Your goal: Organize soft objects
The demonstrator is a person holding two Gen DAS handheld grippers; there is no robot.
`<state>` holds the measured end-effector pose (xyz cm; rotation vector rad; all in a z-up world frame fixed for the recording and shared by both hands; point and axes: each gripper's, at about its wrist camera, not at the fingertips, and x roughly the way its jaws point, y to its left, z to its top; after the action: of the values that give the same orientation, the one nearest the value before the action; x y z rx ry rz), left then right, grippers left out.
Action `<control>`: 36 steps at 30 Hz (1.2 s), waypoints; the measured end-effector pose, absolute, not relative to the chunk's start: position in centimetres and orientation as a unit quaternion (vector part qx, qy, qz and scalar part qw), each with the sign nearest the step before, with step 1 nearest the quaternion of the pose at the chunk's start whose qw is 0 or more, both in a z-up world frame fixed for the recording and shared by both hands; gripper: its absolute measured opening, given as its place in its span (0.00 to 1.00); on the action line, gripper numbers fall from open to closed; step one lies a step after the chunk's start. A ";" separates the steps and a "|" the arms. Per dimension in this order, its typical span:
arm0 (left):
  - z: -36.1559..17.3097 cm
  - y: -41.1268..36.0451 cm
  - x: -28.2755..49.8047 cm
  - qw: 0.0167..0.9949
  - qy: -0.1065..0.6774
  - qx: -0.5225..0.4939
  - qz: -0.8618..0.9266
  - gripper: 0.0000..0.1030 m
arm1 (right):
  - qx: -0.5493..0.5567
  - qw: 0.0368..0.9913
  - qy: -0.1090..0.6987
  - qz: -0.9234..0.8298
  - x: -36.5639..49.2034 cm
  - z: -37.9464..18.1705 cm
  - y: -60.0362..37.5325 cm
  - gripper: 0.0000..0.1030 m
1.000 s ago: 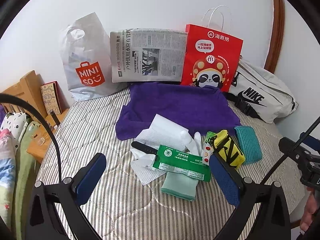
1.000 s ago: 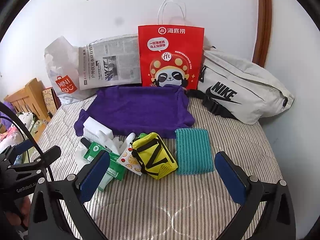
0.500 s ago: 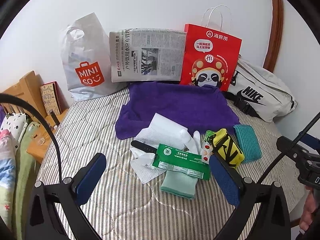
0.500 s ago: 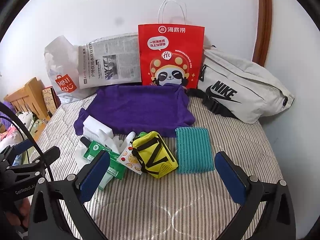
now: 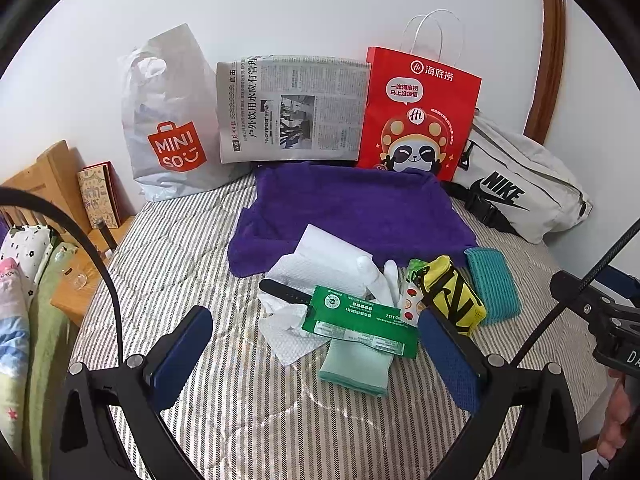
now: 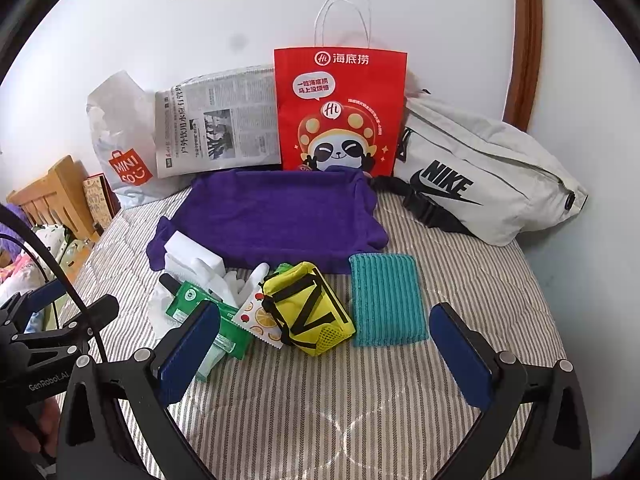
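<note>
The green packet [image 5: 360,322] covered the top of the mint cloth [image 5: 356,368] and part of the black strap [image 5: 285,291]. Beside the green packet, the white glove [image 5: 380,280] lay partly buried. Its small print was unreadable.

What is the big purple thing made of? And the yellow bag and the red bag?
The purple towel looks like soft, fuzzy terry cloth. The yellow pouch seems smooth woven fabric with black webbing straps and a mesh end. The red bag looks like stiff printed paper with thin white cord handles.
</note>
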<state>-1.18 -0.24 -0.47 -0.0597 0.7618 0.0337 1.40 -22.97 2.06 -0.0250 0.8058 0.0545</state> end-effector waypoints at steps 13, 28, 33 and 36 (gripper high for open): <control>-0.4 -0.2 -1.2 0.928 0.372 -0.029 0.016 1.00 | -0.013 0.919 0.394 0.026 1.5 1.9 -23.0 1.00; -0.7 0.0 -1.3 0.927 0.374 -0.026 0.016 1.00 | -0.007 0.918 0.396 0.028 1.8 1.7 -23.3 1.00; -1.3 0.1 -0.7 0.925 0.379 -0.021 0.019 1.00 | -0.001 0.915 0.402 0.028 2.7 0.8 -24.1 1.00; -1.8 0.1 0.0 0.922 0.386 -0.017 0.025 1.00 | 0.008 0.911 0.411 0.025 3.4 -0.2 -25.4 1.00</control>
<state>0.03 0.14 -1.77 -0.0345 0.7921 0.0513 3.36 -25.36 -0.17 0.0166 0.8481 0.0520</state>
